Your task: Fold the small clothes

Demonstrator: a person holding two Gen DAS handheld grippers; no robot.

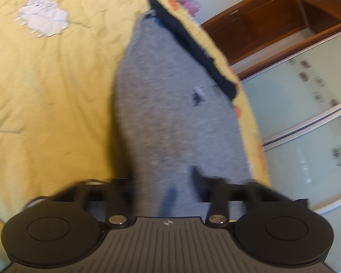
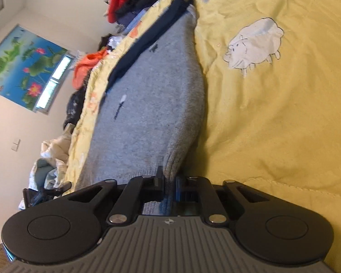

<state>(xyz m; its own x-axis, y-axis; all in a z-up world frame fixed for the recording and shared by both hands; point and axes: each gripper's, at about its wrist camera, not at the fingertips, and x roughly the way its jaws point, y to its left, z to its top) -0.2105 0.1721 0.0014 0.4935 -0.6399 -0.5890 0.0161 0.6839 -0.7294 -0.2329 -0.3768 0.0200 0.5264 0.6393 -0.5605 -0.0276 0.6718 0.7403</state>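
Yellow bed cover (image 2: 272,118) underfoot of all items, printed with a white sheep figure (image 2: 253,45); bedroom setting.

Right gripper (image 2: 169,188): fingers closed tight on the ribbed near corner of a grey knitted garment (image 2: 152,95), cloth visibly pinched between the pads. Left gripper (image 1: 166,188): picture blurred; fingers drawn in on the near edge of the same grey garment (image 1: 170,104), cloth bunched between them, gripped.

Garment lying lengthwise away from both grippers, flat on the bed cover near its edge. Dark navy band (image 2: 147,36) along the garment's outer long side, next to the bed edge. Small dark mark with white tag (image 1: 197,95) on the grey cloth towards the navy band.

Beyond the bed edge, right wrist view: heaps of mixed clothing (image 2: 125,2) in red, orange and dark colours at far left; lotus picture (image 2: 22,66) on the white wall. Left wrist view: wooden cabinet (image 1: 257,25) and frosted sliding doors (image 1: 307,113) at right.
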